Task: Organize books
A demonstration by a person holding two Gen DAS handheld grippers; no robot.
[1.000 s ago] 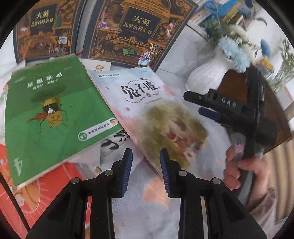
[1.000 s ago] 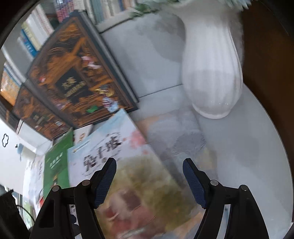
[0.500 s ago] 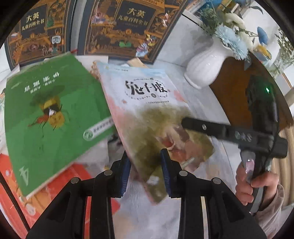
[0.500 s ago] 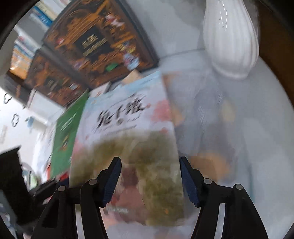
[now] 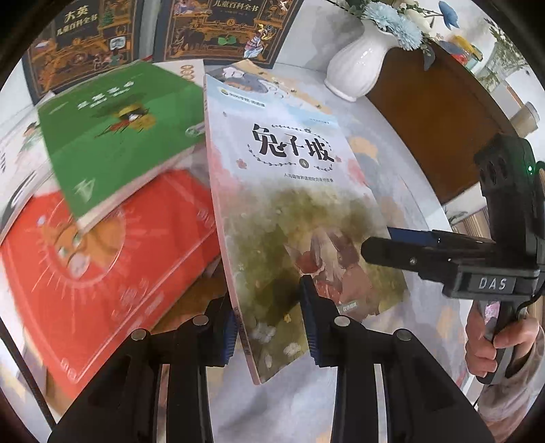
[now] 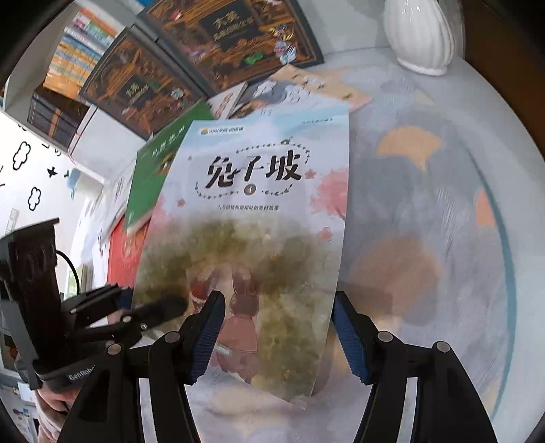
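Gripping the pale rabbit book (image 5: 293, 191) at its lower corner near the spine, the left gripper (image 5: 267, 323) has its two blue pads on both sides of the cover, and the book stands lifted and tilted above the other books. Its jaws have just opened a little, but the book is between them and the pads press on it.

Seen from the right wrist, the same book (image 6: 252, 218) hangs in front of the right gripper (image 6: 276, 337). The book's right edge passes just inside the right pad, and the left pad lies over the cover near the rabbit picture. The right jaws stand apart; they have just been closing somewhat, and I cannot tell whether any pad touches the paper.

Beside the lifted book lie a green book (image 5: 115, 136) on top of a red book (image 5: 102, 265). Two dark encyclopedia volumes (image 5: 218, 27) lean behind them. A white vase (image 5: 357, 68) with blue flowers stands at the back of the table (image 6: 442, 238).
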